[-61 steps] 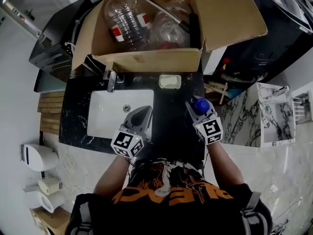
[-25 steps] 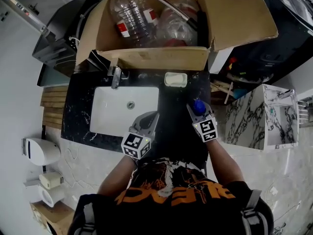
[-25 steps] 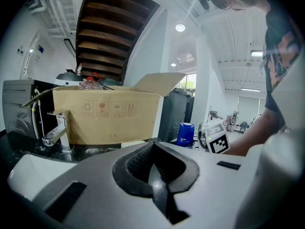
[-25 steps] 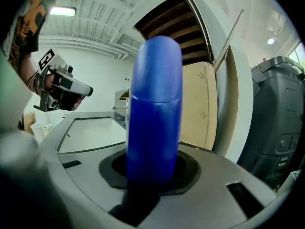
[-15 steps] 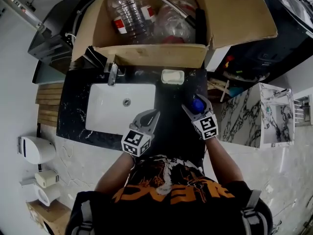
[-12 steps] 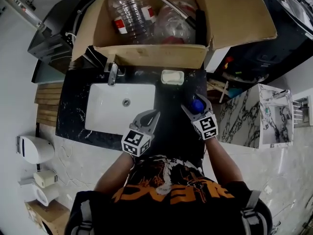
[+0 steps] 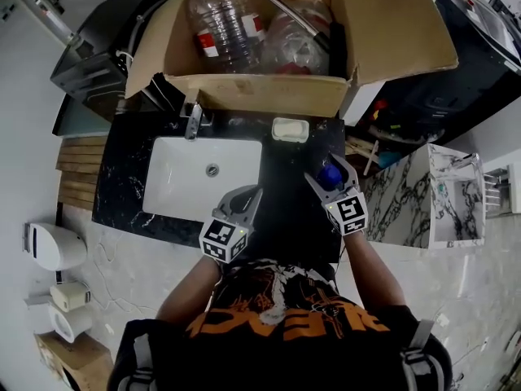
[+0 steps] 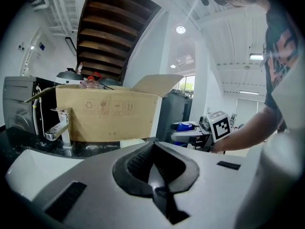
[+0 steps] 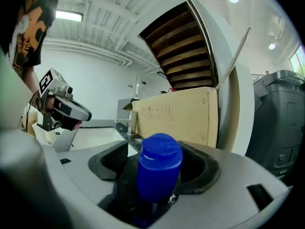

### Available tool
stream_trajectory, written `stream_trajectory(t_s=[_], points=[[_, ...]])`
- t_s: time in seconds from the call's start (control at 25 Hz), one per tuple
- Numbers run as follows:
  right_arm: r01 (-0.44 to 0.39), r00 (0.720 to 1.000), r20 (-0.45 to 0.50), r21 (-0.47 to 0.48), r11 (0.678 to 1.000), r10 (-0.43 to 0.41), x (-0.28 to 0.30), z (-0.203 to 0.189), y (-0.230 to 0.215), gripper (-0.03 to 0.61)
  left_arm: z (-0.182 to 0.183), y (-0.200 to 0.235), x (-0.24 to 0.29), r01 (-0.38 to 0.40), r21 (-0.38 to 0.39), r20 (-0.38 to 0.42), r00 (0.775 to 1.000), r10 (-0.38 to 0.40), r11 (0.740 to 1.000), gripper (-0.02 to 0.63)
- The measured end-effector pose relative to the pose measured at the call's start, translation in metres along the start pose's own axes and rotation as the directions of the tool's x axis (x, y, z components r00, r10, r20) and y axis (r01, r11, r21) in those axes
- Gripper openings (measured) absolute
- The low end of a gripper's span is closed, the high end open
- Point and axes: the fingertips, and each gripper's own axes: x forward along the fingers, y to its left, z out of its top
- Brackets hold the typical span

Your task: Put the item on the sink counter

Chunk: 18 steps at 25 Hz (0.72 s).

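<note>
A small bottle with a blue cap (image 7: 329, 174) stands upright on the black marble sink counter (image 7: 285, 214), right of the basin. My right gripper (image 7: 328, 169) is around it with the jaws spread wide. In the right gripper view the bottle (image 9: 158, 173) sits between the pads, and a gap shows at its left side. My left gripper (image 7: 251, 192) hovers over the counter's front edge beside the basin. Its pads (image 8: 153, 147) meet with nothing between them. The left gripper view also shows the bottle (image 8: 183, 126) inside the right gripper (image 8: 193, 133).
A white basin (image 7: 187, 194) with a chrome faucet (image 7: 194, 120) fills the counter's left half. A soap dish (image 7: 291, 129) sits at the back. A big open cardboard box (image 7: 260, 96) of empty plastic bottles stands behind. A marble-topped unit (image 7: 415, 194) is at the right.
The right gripper's jaws have spread apart around the blue-capped bottle, which stays standing on the counter. The left gripper has barely moved.
</note>
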Motion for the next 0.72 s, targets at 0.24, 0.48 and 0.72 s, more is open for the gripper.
stream_trajectory(t_s=[0.24, 0.48, 0.72], points=[[0.054, 0.998, 0.032, -0.026, 0.998, -0.054, -0.018, 0.025, -0.006, 0.313, 0.007, -0.002, -0.009, -0.004, -0.002, 0.035, 0.999, 0.005, 1.0, 0.018], [0.077, 0.992, 0.104, -0.043, 0.996, -0.072, -0.037, 0.058, 0.005, 0.311, 0.023, -0.014, -0.017, 0.023, 0.023, 0.076, 0.997, -0.024, 0.999, 0.018], [0.068, 0.974, 0.215, -0.001, 0.998, -0.066, -0.062, 0.098, 0.014, 0.243, 0.048, -0.022, -0.029, 0.031, 0.067, 0.135, 0.99, -0.04, 0.997, 0.018]])
